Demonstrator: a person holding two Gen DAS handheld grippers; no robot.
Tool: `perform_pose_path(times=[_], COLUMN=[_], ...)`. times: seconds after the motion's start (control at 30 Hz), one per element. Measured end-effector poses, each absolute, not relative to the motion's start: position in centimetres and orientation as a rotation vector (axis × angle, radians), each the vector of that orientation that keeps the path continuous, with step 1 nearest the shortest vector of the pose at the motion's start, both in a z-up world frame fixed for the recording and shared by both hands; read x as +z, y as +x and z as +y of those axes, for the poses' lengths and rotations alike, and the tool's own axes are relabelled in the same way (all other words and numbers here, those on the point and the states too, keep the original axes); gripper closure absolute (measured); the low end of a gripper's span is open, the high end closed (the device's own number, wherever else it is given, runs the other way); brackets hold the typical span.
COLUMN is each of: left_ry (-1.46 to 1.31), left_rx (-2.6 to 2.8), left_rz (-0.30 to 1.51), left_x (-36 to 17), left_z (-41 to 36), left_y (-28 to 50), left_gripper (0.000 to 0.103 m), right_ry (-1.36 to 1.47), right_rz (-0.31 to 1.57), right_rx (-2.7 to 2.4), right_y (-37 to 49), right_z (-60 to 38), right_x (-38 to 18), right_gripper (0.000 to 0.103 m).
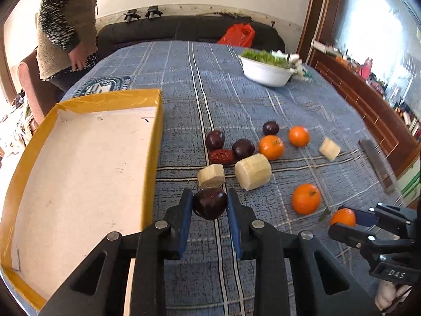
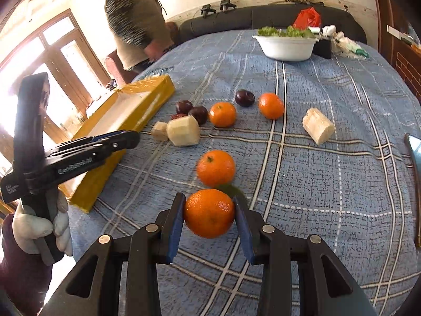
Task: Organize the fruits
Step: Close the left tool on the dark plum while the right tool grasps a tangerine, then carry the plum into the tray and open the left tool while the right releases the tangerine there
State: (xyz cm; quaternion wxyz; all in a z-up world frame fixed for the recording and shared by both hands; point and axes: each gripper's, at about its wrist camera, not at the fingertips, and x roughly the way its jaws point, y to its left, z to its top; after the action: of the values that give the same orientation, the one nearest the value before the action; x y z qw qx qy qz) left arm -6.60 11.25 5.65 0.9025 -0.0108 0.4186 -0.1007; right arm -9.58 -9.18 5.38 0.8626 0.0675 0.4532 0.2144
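In the left wrist view my left gripper (image 1: pixel 210 194) is shut on a dark plum (image 1: pixel 210 205), just right of the yellow box (image 1: pixel 155 131) with its white inside. My right gripper (image 2: pixel 209 200) is shut on an orange (image 2: pixel 209 214) held above the blue checked cloth (image 2: pixel 329 184). Loose on the cloth lie three more plums (image 1: pixel 242 148), three oranges (image 1: pixel 306 198), a red date (image 1: pixel 221 156) and three pale peeled chunks (image 1: pixel 252 171). The right wrist view shows the left gripper (image 2: pixel 135 136) side-on beside the box (image 2: pixel 147 97), with its plum hidden.
A white bowl of greens (image 1: pixel 265 75) stands at the far right of the table. A person (image 1: pixel 65 26) stands at the far left edge, by a dark sofa with a red bag (image 1: pixel 238 35). A long flat blade-like thing (image 1: pixel 376 163) lies at the right edge.
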Motion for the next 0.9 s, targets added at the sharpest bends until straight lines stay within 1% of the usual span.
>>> perform_pose_path(times=[0.23,0.5,0.73,0.9], left_ry=[-0.139,-0.252,-0.324,-0.347], left_rx=[-0.12,0.079,0.162,0.174], left_rz=[0.797,0.796,0.825,0.836], left_x=[8.0,6.8,4.7,4.0], left_z=[17.6,26.5,31.3,32.7], left_y=[-9.6,-11.6,-11.6,-11.8], left_gripper=[0.077,0.077,0.077,0.077], right_ry=[0.131,0.067,-0.06,-0.137], right_rz=[0.915,0.923,0.964,0.997], right_rx=[0.509,0.674,0.788,0.804], right_y=[-9.8,-8.8,-7.7,-7.1], right_z=[-6.6,2.5,12.5,16.9], right_x=[7.9,9.3,7.8,5.6], right_gripper=[0.062,0.061,0.061,0.061])
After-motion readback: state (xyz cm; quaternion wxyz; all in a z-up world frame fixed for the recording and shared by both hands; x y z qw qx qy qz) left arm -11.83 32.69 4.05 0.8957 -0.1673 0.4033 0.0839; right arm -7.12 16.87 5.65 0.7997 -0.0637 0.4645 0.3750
